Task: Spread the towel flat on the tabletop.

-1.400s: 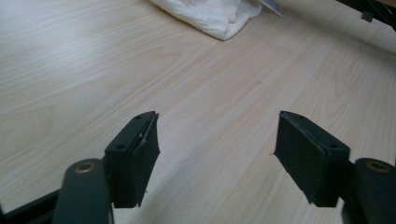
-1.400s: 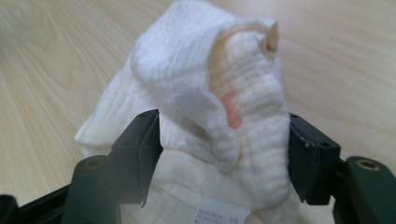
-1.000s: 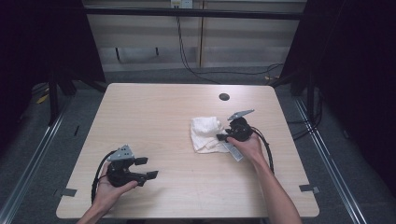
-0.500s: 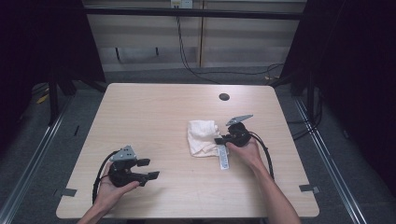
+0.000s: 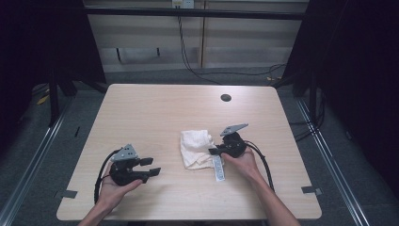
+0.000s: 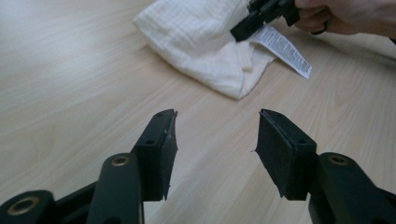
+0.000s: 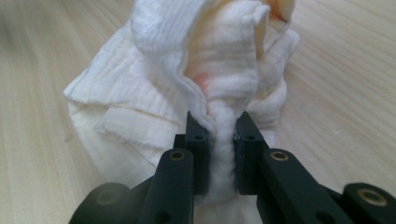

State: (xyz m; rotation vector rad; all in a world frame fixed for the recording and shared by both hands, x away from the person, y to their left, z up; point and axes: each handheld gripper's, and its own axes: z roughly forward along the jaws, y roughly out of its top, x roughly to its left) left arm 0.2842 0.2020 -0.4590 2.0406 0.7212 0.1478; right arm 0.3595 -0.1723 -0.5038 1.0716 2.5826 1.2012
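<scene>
Dragging the cloth leftward across the bench, right tongs now clamped on it; left tongs narrowing, nothing between them.

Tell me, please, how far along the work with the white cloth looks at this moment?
Done: the right gripper is clamped on a bunched fold of the white cloth. In hand: the left gripper, apart from it over bare table, has its jaws closing on nothing. Left: the cloth lies crumpled, its label sticking out.
</scene>
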